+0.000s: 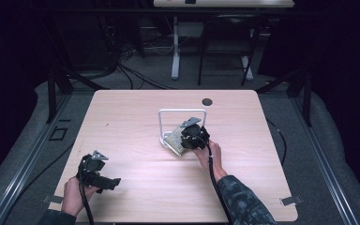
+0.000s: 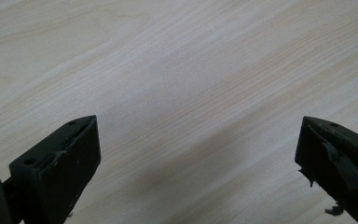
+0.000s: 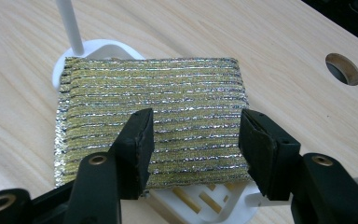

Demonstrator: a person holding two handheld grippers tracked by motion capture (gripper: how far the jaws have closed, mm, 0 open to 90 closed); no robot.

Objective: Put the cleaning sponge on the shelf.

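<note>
A gold and silver scouring sponge (image 1: 172,140) (image 3: 191,88) lies on the base of a white wire rack (image 1: 183,111) (image 3: 95,48) near the table's middle. My right gripper (image 1: 183,139) (image 3: 196,122) hovers close over the sponge, open, its two black jaws apart above the sponge's near half with nothing pinched between them. A thin white post of the rack rises just behind the sponge. My left gripper (image 1: 111,183) (image 2: 198,127) is at the front left of the table, open wide over bare light wood, far from the rack.
A round cable hole (image 1: 207,101) (image 3: 342,67) sits in the wooden table (image 1: 136,108) behind the rack. Beyond the far edge stand the white legs of another desk (image 1: 175,51). Dark floor and metal rails flank both sides.
</note>
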